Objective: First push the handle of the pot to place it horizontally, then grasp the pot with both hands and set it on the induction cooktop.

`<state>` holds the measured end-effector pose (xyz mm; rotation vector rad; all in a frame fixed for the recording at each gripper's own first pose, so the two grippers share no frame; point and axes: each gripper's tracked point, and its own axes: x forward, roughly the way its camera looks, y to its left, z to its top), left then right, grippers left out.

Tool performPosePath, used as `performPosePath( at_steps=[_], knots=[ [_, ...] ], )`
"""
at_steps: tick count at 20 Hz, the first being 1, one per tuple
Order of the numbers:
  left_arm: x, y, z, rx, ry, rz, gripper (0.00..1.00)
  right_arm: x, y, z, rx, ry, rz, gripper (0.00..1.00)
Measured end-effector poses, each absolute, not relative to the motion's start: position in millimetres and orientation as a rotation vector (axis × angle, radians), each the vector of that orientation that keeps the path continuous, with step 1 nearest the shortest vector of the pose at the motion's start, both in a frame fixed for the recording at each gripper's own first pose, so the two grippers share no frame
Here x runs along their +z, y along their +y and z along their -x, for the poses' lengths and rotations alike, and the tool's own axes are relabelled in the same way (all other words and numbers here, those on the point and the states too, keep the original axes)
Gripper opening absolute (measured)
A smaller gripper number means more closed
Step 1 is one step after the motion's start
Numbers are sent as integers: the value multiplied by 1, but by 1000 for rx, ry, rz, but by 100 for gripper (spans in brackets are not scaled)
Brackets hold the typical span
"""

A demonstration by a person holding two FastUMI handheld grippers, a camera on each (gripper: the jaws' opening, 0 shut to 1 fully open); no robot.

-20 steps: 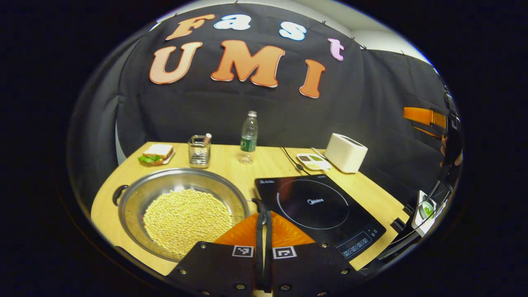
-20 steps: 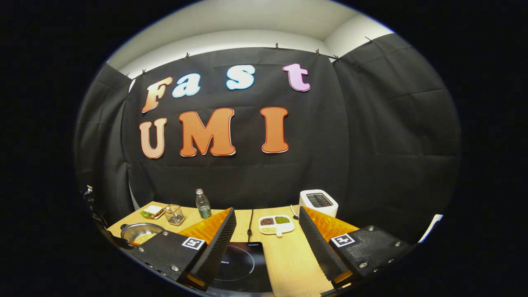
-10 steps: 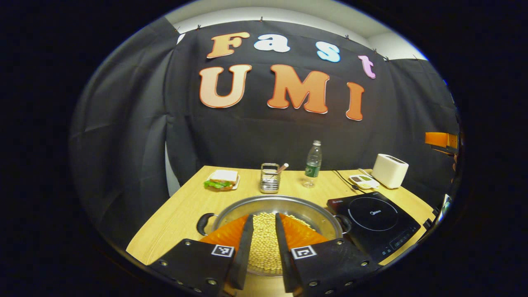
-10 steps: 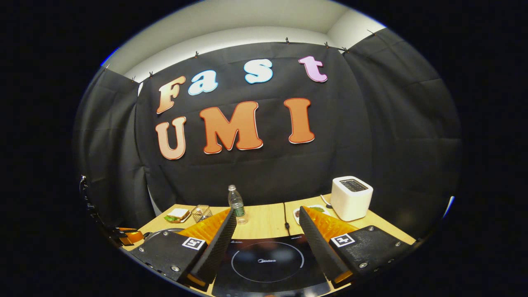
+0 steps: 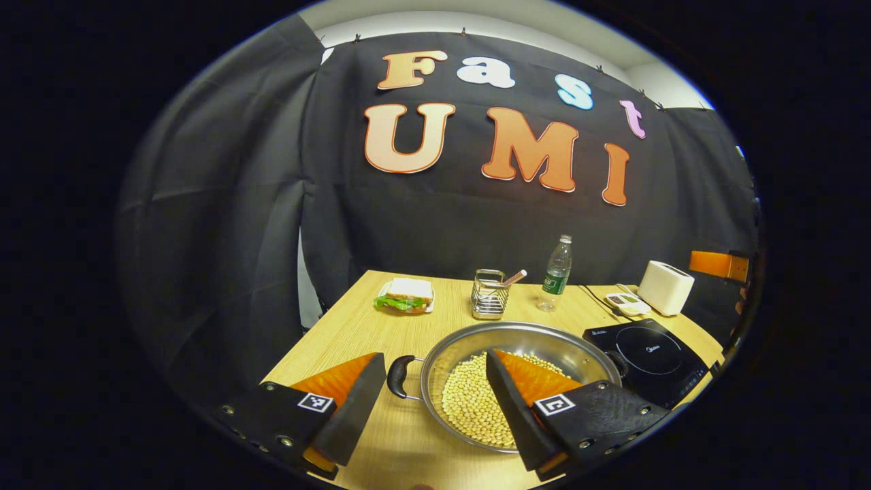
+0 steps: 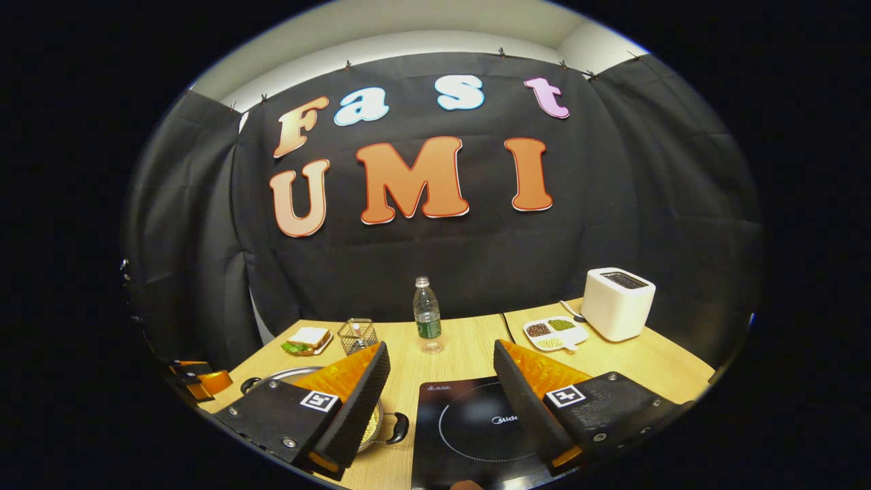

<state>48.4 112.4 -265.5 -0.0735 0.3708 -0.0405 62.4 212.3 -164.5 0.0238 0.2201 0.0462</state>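
Note:
A wide steel pot [image 5: 544,340] holding pale beans sits on the wooden table [image 5: 354,333], its two dark handles pointing left and right. My left gripper [image 5: 435,356] is open just in front of it, and the pot's left handle [image 5: 399,376] lies between the fingers, untouched. The black induction cooktop [image 5: 646,355] lies right of the pot. In the right gripper view, my right gripper [image 6: 441,347] is open above the cooktop [image 6: 476,422]. The pot's right handle [image 6: 399,429] shows beside its left finger [image 6: 354,401].
Along the back stand a sandwich on a plate [image 5: 403,297], a wire holder [image 5: 490,299], a water bottle [image 6: 426,323], a white toaster [image 6: 616,302] and a divided dish of grains [image 6: 554,331]. A cable [image 6: 505,321] runs to the cooktop. The table's front edge is close.
My left gripper has opened from shut and swung left from the pot's right side to its left handle. My right gripper came down and leftward, bringing the cooktop and pot handle into view.

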Motion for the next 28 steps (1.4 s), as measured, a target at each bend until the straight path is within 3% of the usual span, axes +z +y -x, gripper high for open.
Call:
performPosePath(
  at_steps=[11,20,22,26,28],
  knots=[
    [-335,144,-90,-69,527,25,92,-302,277,-80,57,542,82,96],
    [-376,141,-108,-107,610,15,92,-346,290,-76,67,684,93,95],
    [-379,137,-109,-119,616,22,92,-349,289,-76,62,697,89,90],
    [-388,129,-109,-147,646,37,91,-349,284,-77,46,698,98,67],
    [-387,126,-109,-137,649,47,63,-349,284,-78,56,695,108,65]
  ],
)
